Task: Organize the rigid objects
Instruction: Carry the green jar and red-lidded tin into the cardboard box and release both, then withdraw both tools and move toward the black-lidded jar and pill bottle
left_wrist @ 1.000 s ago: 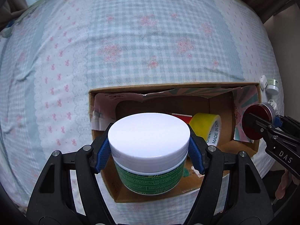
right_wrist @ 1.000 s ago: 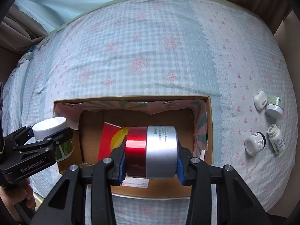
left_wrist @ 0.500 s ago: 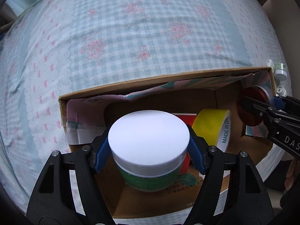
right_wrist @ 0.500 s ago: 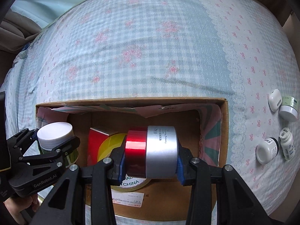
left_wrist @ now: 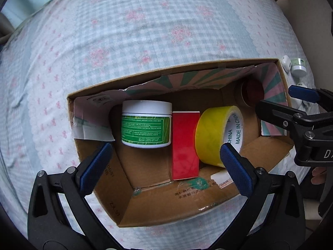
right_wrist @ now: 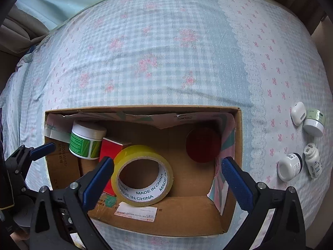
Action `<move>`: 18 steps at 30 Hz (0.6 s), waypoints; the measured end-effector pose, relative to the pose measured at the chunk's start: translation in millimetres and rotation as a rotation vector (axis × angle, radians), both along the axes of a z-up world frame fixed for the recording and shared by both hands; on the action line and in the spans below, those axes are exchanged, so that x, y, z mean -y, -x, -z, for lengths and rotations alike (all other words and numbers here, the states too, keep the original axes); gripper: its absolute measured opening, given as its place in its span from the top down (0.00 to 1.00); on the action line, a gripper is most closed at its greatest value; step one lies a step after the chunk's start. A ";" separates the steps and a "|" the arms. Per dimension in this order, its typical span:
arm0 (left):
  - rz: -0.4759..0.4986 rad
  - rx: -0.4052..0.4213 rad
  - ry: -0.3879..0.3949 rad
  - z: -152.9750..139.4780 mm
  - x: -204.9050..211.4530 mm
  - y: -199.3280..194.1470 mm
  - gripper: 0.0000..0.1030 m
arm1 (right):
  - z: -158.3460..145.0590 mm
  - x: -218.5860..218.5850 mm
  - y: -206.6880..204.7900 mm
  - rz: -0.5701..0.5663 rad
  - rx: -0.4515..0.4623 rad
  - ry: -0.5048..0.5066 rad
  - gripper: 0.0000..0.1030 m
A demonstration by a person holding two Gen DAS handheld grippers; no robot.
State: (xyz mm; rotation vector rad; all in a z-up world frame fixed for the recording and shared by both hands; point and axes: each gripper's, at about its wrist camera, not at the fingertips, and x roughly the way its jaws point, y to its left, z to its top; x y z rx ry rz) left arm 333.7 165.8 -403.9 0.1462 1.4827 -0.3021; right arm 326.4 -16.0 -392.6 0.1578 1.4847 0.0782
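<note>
Both grippers, left gripper (left_wrist: 164, 156) and right gripper (right_wrist: 167, 174), hover above the cardboard box (right_wrist: 158, 221), fingers apart, empty. Withdraw vertically, clear of the tape roll (right_wrist: 142, 174). Four small containers (right_wrist: 289, 166) at 3 o'clock await collection.

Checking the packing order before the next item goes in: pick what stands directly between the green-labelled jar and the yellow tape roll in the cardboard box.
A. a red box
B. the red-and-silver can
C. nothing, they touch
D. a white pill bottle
A: the red box stands upright between the green-labelled jar and the yellow tape roll, inside the cardboard box.
</note>
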 end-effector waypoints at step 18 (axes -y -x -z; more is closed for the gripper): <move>-0.040 0.168 -0.002 -114.8 -25.3 66.5 0.00 | -113.7 -15.5 61.9 -0.013 0.130 -0.019 0.00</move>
